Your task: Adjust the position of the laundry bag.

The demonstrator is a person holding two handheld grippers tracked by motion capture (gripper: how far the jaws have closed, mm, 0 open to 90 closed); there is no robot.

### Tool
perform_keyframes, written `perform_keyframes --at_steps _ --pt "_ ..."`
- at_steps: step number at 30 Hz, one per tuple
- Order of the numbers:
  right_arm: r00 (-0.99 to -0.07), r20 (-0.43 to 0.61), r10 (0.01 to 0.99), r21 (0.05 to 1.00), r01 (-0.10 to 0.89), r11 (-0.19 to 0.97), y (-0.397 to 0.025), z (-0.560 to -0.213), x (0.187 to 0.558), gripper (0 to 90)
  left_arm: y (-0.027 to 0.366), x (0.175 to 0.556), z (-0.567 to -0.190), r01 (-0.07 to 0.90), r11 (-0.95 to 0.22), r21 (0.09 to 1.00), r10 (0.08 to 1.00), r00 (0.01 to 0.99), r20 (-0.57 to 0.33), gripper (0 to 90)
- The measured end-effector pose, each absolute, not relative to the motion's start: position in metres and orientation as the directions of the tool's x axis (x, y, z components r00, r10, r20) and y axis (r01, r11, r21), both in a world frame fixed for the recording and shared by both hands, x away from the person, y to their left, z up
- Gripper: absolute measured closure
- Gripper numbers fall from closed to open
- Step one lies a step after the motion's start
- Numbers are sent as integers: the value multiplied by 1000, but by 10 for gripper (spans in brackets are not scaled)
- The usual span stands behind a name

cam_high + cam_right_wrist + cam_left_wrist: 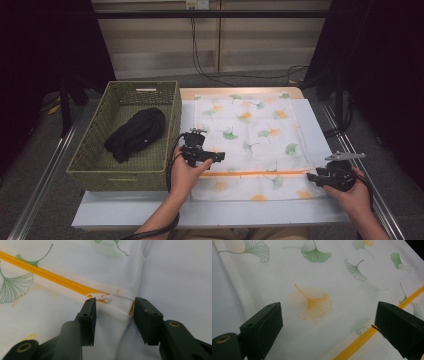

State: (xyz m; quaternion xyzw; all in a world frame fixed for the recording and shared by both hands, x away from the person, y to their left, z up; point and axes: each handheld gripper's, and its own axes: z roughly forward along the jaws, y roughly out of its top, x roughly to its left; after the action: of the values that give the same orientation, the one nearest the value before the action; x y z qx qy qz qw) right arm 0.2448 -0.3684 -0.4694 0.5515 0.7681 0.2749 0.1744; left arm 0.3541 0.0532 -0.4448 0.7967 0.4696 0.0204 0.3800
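Observation:
A white mesh bag [250,135] printed with green and orange ginkgo leaves lies flat on the table. An orange zipper [260,173] runs across it near the front edge. My left gripper [219,157] hovers over the bag's left part, jaws wide open [328,315] with nothing between them; the zipper [362,340] passes at lower right. My right gripper [311,176] is at the zipper's right end. Its jaws [115,302] stand open astride the bag's corner fabric, just short of the white zipper pull [98,296].
A woven basket [172,125] stands at the left of the table [150,207], holding a black garment [135,132]. Bare white table surface [180,277] lies right of the bag. Metal rails run along both sides of the table.

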Motion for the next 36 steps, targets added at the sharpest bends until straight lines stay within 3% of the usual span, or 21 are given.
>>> perform_keyframes --at_steps 7,18,36 --pt "-296 32 955 603 767 217 -367 -468 247 671 51 354 -446 733 -268 625 767 555 -322 77" --pt "-318 46 947 596 770 230 -366 -467 249 833 51 354 -446 730 -270 628 774 552 -309 79" --pt "-332 163 929 604 778 172 -369 -461 254 849 57 354 -444 728 -264 633 777 549 -307 83"
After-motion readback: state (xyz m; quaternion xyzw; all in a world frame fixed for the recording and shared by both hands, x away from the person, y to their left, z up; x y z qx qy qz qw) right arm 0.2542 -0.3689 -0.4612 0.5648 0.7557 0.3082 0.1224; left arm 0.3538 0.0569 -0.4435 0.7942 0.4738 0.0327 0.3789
